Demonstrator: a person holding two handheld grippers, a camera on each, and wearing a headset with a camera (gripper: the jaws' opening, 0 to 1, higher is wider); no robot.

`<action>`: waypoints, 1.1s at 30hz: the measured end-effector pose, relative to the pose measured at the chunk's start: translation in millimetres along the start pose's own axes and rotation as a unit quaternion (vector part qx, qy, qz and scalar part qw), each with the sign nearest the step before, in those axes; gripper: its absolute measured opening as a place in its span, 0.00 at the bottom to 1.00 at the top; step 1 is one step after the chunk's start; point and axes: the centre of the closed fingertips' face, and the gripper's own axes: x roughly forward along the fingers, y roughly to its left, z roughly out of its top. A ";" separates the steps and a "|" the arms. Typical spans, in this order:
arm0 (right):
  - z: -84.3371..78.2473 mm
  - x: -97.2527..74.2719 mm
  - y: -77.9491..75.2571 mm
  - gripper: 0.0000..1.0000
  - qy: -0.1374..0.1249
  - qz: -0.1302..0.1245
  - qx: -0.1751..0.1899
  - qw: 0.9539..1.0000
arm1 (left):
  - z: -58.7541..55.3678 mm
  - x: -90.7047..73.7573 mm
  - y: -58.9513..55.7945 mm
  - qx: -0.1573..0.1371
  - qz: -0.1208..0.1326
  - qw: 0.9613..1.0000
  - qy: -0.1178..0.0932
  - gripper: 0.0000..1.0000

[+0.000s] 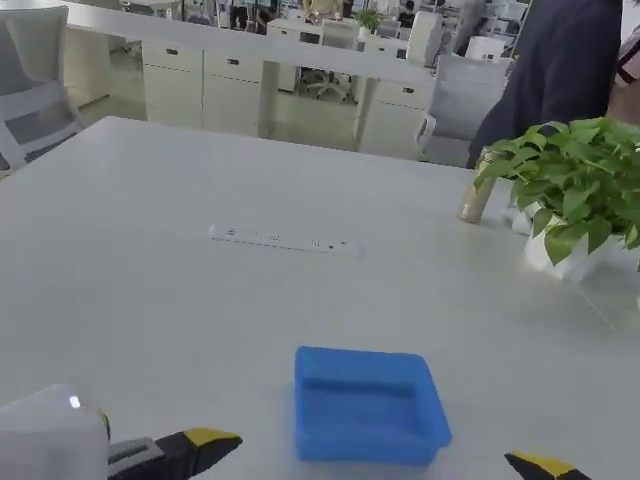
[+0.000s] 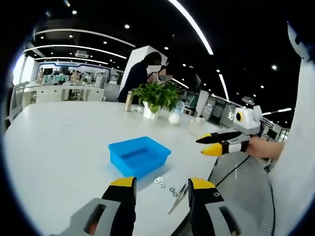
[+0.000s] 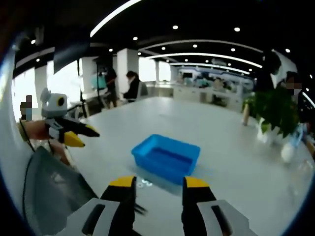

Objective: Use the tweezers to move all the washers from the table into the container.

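One blue container (image 1: 368, 405) is seen on the white table (image 1: 150, 300). Perhaps four washers (image 2: 172, 190) and one pair of tweezers (image 2: 178, 198) are laid just nearer. The left gripper (image 2: 162, 184) and right gripper (image 3: 159, 183) are held with jaws apart.

My left gripper (image 2: 162, 183) had two black fingers (image 2: 122, 201) capped in yellow, set on grey bodies with oval slots. My right gripper (image 3: 158, 182) looked the same. A thin dark cable (image 2: 230, 172) ran beneath the right one, and I wore white clothing (image 2: 298, 162).
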 end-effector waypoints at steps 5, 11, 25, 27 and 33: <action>-27.9 16.7 21.8 0.23 0.073 0.063 -0.051 0.994 | -29.8 22.4 -4.8 0.028 -0.049 0.995 0.081 0.32; -56.0 33.6 41.5 0.17 0.111 0.135 -0.069 0.982 | -46.8 34.7 -1.5 0.058 -0.057 0.989 0.126 0.22; -83.1 58.7 49.2 0.14 0.187 0.180 -0.191 0.947 | -92.9 47.0 -25.5 0.187 -0.084 0.944 0.259 0.09; -83.3 59.7 52.5 0.14 0.188 0.183 -0.204 0.943 | -95.3 52.7 -26.2 0.196 -0.079 0.941 0.263 0.09; -84.2 61.2 54.7 0.12 0.182 0.190 -0.205 0.943 | -102.2 59.9 -29.7 0.220 -0.090 0.930 0.282 0.05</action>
